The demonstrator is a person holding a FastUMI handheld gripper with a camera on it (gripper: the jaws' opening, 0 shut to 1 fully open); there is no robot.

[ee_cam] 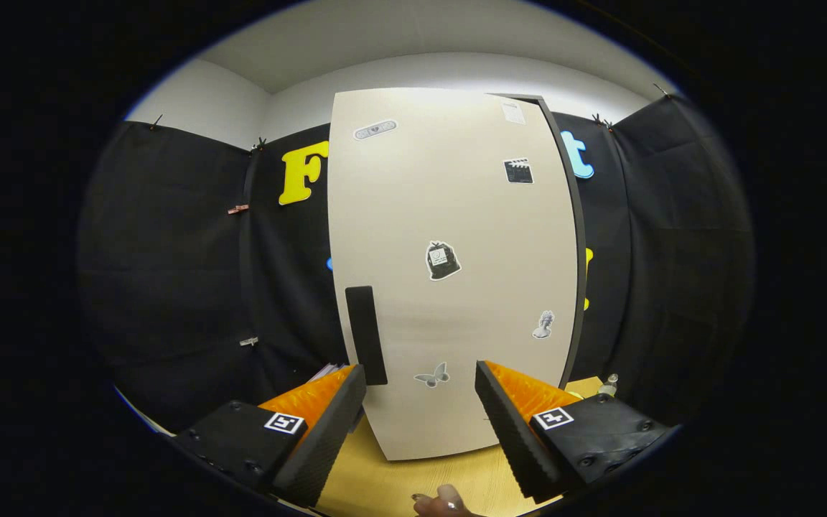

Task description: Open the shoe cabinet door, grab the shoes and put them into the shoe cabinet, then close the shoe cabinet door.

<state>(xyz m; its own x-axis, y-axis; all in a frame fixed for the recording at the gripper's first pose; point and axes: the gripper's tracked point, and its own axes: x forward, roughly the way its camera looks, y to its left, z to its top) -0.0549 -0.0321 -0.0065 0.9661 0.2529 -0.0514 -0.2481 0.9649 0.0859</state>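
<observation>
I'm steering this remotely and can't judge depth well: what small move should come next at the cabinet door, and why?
Probably shift the gripper toward the dark handle and close on it. The fingers are open, holding nothing; the cabinet door looks closed or nearly so, and the handle stands just ahead of the left finger, not between the two.
</observation>
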